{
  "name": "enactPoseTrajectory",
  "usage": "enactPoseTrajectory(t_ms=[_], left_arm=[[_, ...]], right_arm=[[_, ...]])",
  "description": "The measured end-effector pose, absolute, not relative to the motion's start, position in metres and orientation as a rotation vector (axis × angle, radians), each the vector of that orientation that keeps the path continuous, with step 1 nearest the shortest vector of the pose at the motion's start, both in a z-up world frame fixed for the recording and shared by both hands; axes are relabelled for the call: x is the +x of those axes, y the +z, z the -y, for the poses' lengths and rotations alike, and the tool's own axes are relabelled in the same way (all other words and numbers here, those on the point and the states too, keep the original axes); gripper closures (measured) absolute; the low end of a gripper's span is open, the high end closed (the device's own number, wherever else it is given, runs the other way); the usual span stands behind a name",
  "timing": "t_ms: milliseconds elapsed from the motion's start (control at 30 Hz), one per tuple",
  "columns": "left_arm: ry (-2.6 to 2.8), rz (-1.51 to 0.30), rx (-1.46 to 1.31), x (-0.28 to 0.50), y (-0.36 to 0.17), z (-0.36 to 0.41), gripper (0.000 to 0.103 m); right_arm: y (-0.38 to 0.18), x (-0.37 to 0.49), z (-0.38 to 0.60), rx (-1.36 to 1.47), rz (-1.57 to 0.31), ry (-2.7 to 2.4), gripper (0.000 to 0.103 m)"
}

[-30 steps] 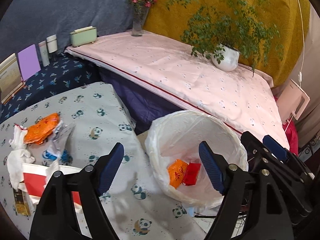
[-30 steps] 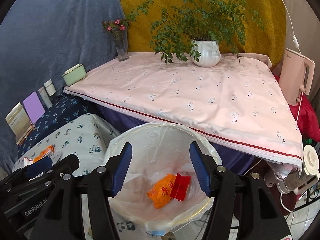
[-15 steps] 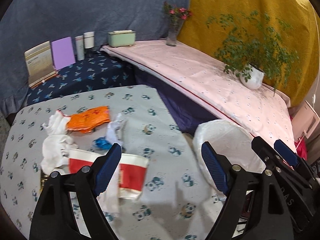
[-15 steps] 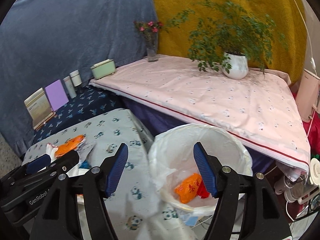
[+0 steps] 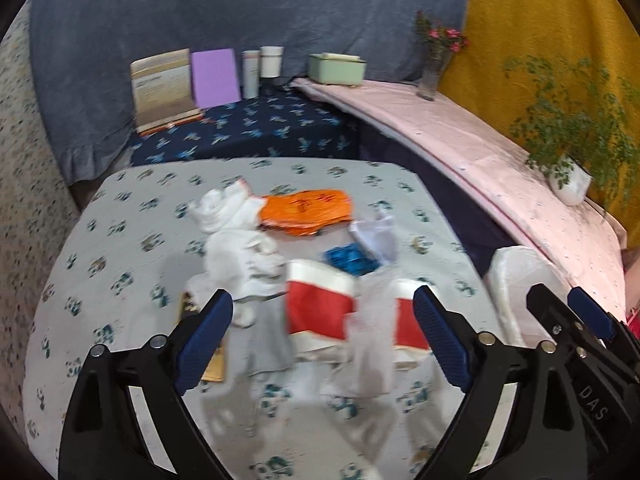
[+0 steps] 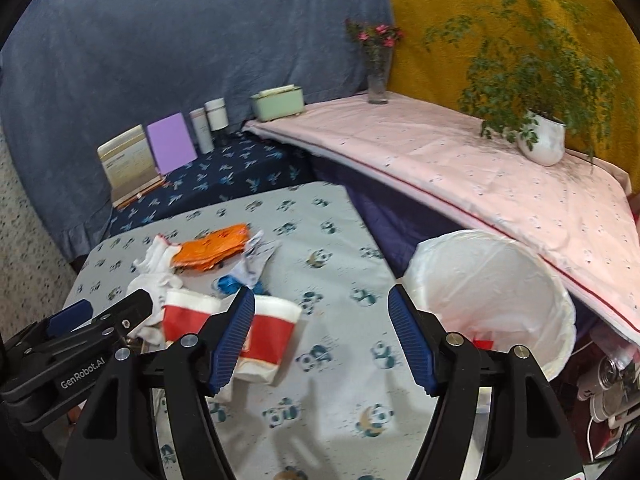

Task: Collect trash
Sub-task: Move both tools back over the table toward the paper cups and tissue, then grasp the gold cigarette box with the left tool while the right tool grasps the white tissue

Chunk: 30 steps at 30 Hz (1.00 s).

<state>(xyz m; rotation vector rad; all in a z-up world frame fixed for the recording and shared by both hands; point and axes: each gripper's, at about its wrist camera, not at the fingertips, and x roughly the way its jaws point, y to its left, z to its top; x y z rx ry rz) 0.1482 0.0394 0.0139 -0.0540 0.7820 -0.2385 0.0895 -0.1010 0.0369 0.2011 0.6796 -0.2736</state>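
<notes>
Nearby, fern pot (image 6: 541,141), flower vase (image 6: 377,80)

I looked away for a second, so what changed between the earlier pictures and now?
Both views swung from the lined bin to the trash on the panda cloth. The left tool, its jaws opening, now frames the red-and-white cups without touching them; the right tool is open and empty. Nothing was grasped or released. The orange wrapper, the tissues and the bin's contents lie as before.

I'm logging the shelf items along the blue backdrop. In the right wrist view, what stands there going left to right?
Tan booklet → purple card → slim grey tube → white jar → green box → flower vase.
</notes>
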Motion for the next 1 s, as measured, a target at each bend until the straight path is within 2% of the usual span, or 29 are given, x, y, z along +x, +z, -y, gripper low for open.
enactPoseTrajectory(t_ms=[267,600,733,867,1000], left_arm=[[-0.099,-0.876,-0.063,0.159,-0.027,-0.097,0.015],[-0.052,-0.946,-0.073,0.177,-0.064,-0.125,0.015],[-0.05,-0.967,-0.073,0.183,-0.075,-0.13,0.015],[-0.056,-0.993,-0.076,0.19,-0.086,-0.132,0.015],[-0.065,-1.016,-0.069,0.195,-0.097,-0.131,0.015]], right_arm=[[0.008,0.111,0.059,0.184,-0.757,-0.183,0.036],[-0.028,0.139,0.023,0.146,-0.839,-0.134,0.037],[-0.037,0.148,0.018,0.136,-0.856,-0.132,0.041],[-0.048,0.156,0.016,0.132,-0.884,-0.131,0.052],[-0.053,0.158,0.02,0.161,-0.881,-0.124,0.054]])
